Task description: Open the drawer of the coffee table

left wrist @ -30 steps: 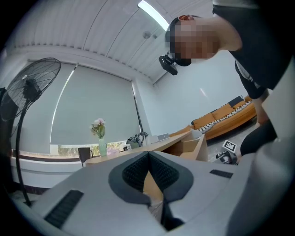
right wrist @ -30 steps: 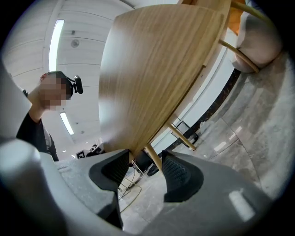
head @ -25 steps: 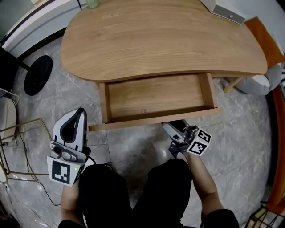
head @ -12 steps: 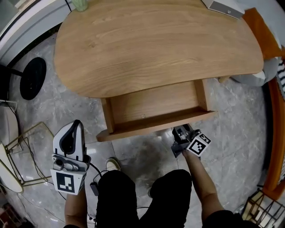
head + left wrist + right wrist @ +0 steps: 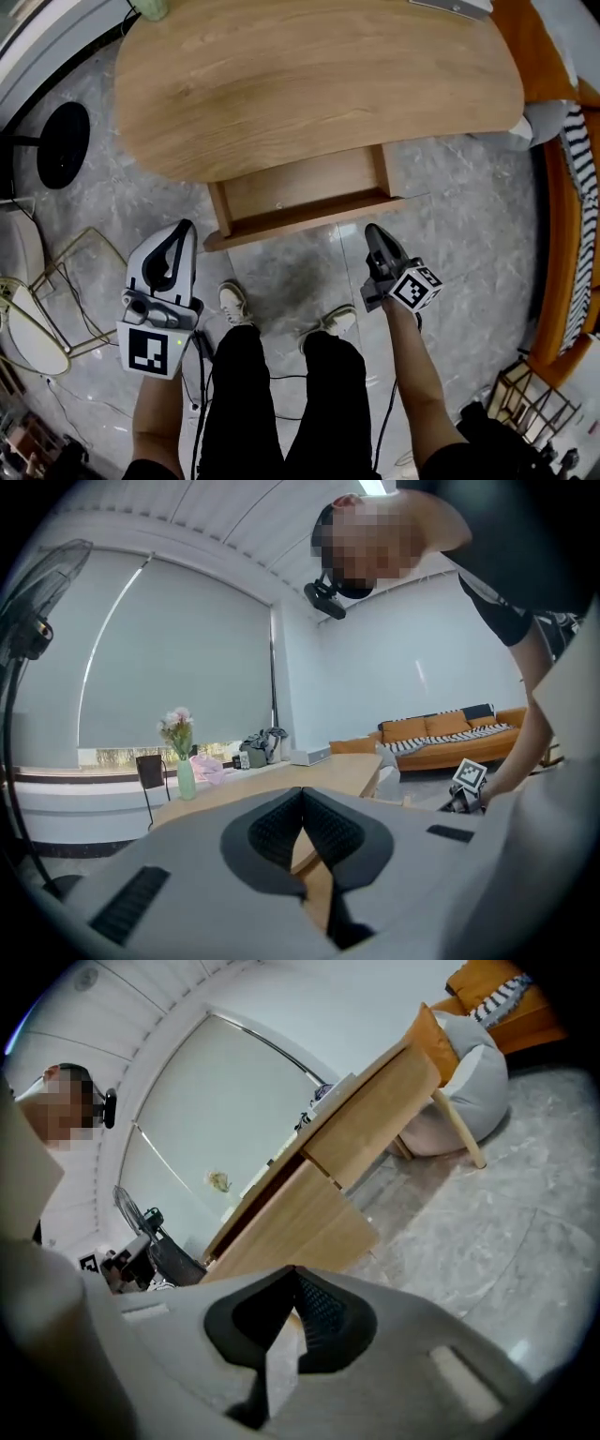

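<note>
step: drawer (image 5: 300, 190) stands out under worktop (image 5: 309, 84), upper centre; opening looks done | left hand-held gripper (image 5: 185, 231) closed, empty | right hand-held gripper (image 5: 374, 232) closed, empty, below drawer | next: probably just stay clear

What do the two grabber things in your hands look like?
The left hand-held gripper and the right hand-held gripper are light grey plastic shells with black ribbed pads inside. Each carries a white cube with black square markers, left and right. A thin black cable trails from the left one. The person wears black trousers.
</note>
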`<state>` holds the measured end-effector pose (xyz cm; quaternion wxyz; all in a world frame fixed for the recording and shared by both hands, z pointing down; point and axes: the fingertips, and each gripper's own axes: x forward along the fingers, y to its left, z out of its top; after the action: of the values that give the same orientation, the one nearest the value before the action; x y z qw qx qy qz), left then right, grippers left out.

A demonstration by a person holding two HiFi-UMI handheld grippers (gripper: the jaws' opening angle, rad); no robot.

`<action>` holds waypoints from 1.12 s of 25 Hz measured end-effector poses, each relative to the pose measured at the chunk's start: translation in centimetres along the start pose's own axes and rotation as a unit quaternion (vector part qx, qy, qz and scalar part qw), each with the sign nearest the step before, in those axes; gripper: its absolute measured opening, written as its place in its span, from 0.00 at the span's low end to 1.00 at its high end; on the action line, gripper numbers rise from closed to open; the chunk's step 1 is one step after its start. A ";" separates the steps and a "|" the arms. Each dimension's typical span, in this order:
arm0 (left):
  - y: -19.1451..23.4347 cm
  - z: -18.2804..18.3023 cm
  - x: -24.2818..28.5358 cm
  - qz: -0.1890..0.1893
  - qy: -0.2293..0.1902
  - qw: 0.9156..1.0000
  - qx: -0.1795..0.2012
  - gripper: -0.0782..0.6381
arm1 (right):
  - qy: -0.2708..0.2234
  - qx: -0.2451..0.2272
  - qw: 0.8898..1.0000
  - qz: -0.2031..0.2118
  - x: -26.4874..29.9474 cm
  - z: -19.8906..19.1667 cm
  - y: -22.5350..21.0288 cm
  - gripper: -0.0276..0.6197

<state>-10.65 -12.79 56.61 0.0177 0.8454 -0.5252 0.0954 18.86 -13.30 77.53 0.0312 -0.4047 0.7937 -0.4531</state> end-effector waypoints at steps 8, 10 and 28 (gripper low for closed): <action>-0.5 6.9 -3.9 0.004 0.032 0.999 -0.034 0.12 | -0.003 0.004 1.000 -0.003 -2.6 4.3 9.1 0.05; -0.7 8.6 -4.3 0.000 0.032 0.998 -0.047 0.12 | -0.003 -0.003 1.000 0.003 -3.3 5.9 11.9 0.05; -2.5 28.9 -4.2 -0.029 -0.026 0.995 -0.090 0.12 | -0.048 -0.043 0.998 -0.002 -11.6 21.5 30.2 0.05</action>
<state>-6.08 -11.70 27.71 0.0831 0.8575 -0.5072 0.0250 16.98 -12.51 38.74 0.0507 -0.4281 0.8096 -0.3985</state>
